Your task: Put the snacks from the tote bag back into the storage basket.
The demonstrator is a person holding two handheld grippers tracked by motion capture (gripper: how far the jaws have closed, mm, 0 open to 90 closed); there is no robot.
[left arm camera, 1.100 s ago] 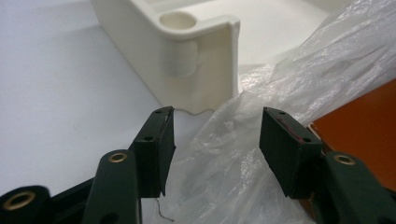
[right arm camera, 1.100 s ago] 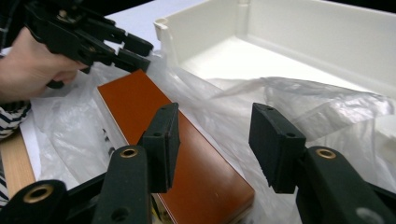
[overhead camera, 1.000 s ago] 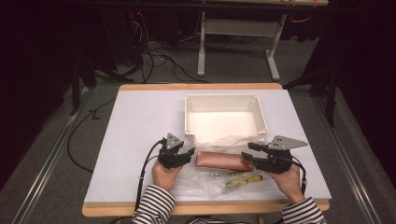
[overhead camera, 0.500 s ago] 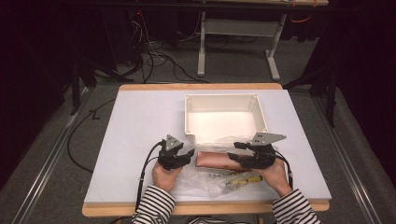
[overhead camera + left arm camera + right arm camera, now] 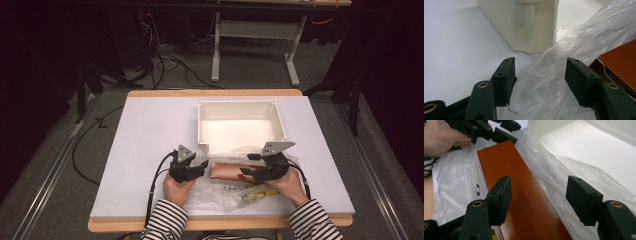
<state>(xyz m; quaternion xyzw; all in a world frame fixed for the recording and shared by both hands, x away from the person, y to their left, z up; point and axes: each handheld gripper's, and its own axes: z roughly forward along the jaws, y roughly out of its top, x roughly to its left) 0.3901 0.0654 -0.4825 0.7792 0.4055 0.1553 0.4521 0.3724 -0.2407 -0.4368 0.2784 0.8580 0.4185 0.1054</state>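
An orange-brown flat box [image 5: 227, 170] lies on a crumpled clear plastic bag [image 5: 220, 192] near the table's front edge. My left gripper [image 5: 202, 165] sits at the box's left end, open, with loose plastic [image 5: 544, 82] between its jaws and the box [image 5: 621, 57] just to the right. My right gripper [image 5: 248, 164] is at the box's right end, pointing along it. In the right gripper view the box [image 5: 524, 202] lies under and between the jaws of the right gripper [image 5: 539, 195], which have just been opening and do not press on it.
A white open bin [image 5: 240, 103] stands just behind the box, its corner [image 5: 524, 25] close ahead of the left jaws. Small yellowish parts [image 5: 255, 192] lie in the bag at the front. The white tabletop [image 5: 150, 135] stretches to the left and back.
My right gripper has moved left and a little down onto the box's right end, and its jaws have widened. The left hand has stayed where it was.
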